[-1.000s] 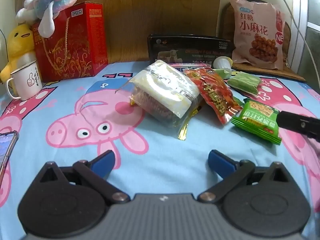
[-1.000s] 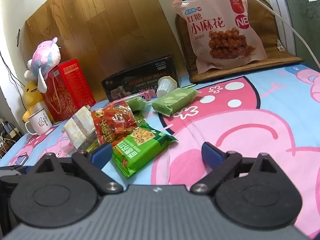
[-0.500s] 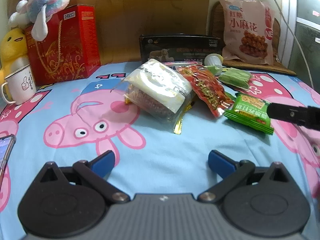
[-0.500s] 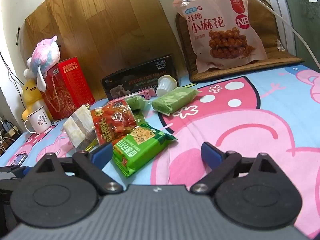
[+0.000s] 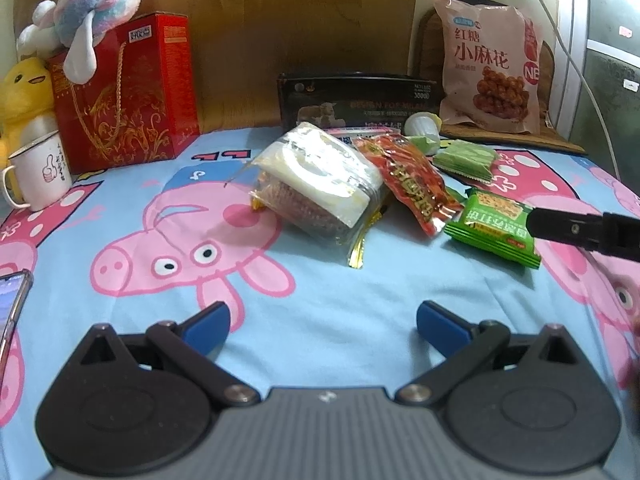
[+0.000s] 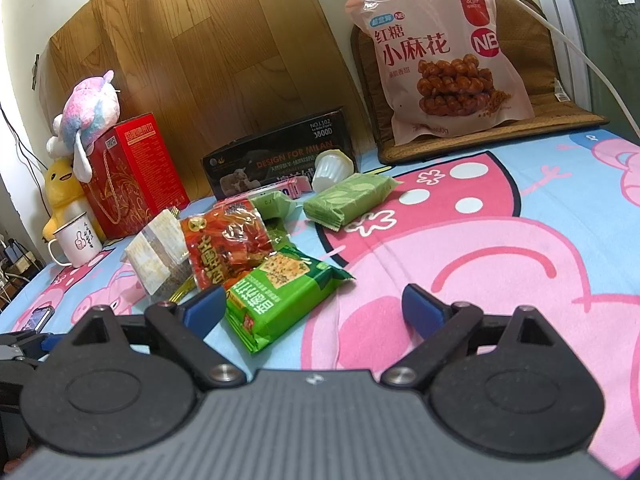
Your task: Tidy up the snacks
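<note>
A heap of snacks lies mid-bed: a clear packet of cakes (image 5: 320, 184), a red packet (image 5: 416, 188), a bright green cracker packet (image 5: 494, 226), a pale green packet (image 5: 466, 160) and a white jelly cup (image 5: 420, 126). My left gripper (image 5: 322, 322) is open, low over the sheet, short of the clear packet. My right gripper (image 6: 314, 306) is open too; the green cracker packet (image 6: 280, 300) lies just beyond its left finger (image 6: 204, 308). The red packet (image 6: 224, 248) and pale green packet (image 6: 348, 200) lie farther off. Part of the right gripper's body (image 5: 584, 232) shows beside the cracker packet.
A large pink twist-snack bag (image 6: 440, 52) leans on a brown cushion at the back. A black box (image 5: 352, 100), red gift box (image 5: 124, 88) with plush toys, a mug (image 5: 40, 172) and a phone (image 5: 10, 304) edge the pig-patterned sheet (image 5: 320, 280).
The left gripper has drawn back slightly and turned right, so the snacks sit a little farther away. The right gripper has barely moved. Both stay open.
</note>
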Tool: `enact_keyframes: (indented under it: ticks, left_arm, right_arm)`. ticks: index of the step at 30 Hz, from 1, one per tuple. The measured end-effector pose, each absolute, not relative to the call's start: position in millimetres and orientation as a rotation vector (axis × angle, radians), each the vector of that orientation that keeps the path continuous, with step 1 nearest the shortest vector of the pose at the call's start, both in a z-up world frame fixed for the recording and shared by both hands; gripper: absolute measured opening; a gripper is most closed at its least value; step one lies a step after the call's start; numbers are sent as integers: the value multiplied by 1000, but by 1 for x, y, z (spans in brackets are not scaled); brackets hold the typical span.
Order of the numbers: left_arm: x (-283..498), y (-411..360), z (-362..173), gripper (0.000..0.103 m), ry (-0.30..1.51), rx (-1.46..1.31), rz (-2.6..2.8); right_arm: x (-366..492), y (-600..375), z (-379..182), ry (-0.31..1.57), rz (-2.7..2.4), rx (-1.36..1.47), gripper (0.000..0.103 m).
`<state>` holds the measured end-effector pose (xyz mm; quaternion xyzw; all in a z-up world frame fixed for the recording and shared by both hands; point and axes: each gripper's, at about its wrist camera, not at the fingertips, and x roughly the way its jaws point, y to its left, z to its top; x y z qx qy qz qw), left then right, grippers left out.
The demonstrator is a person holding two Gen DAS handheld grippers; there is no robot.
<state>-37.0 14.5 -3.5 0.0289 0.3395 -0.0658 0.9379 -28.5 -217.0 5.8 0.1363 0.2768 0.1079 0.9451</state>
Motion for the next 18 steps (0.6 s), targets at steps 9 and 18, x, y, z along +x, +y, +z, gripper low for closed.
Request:
enact_keyframes:
  ticks: [9, 18]
  left_arm:
    - [-42, 17, 2, 103, 642, 46, -152]
    - [-43, 19, 3, 103, 638, 21, -168]
  right_arm:
    - [-28, -217, 6, 564, 219, 277, 96]
    - [-29, -217, 6, 564, 219, 277, 96]
